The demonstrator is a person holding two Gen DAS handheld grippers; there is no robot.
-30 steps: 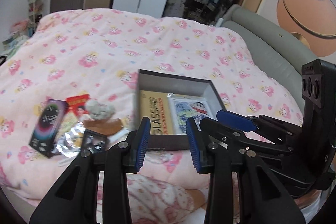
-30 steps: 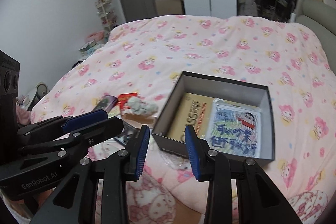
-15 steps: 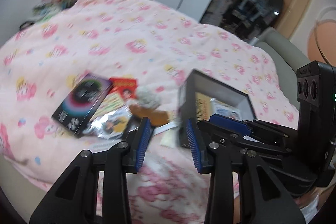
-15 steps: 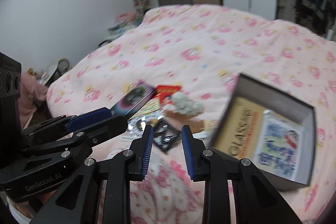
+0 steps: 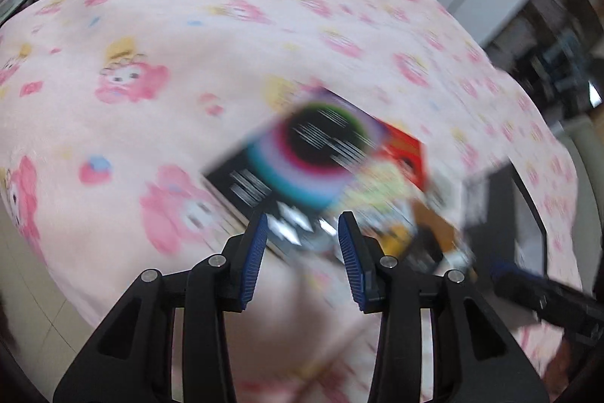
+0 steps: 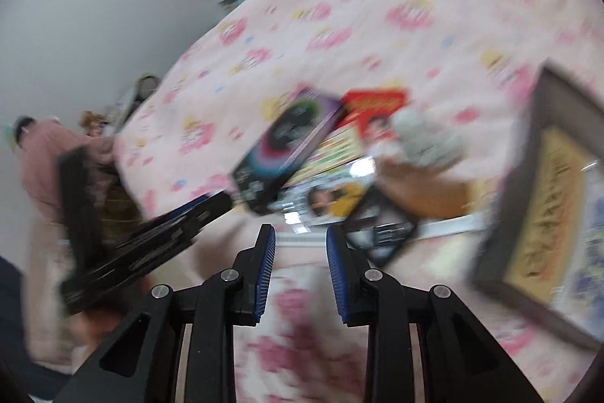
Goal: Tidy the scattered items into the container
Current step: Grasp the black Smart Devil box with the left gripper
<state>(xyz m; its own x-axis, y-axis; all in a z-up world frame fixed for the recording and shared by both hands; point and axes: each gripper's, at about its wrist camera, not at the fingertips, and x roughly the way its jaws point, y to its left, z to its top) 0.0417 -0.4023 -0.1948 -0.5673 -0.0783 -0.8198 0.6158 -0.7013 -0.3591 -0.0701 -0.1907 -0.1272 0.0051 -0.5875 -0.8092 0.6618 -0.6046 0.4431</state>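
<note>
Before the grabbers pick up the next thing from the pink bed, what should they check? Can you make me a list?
1. Left gripper empty: ok, nothing sits between its blue pads.
2. Right gripper empty: ok, only the pink cartoon-print blanket shows in its gap.
3. Something near to grab: ok, the black box with the rainbow ring lies just ahead of the left gripper.
4. Grey open-top cardboard container has room: ok, it holds a yellow booklet and a cartoon card, with free space above them.
5. Pile sorted out: not ok, the red packet, grey fluffy lump and shiny packets overlap.
6. Sharp view: not ok, both pictures are blurred.
</note>
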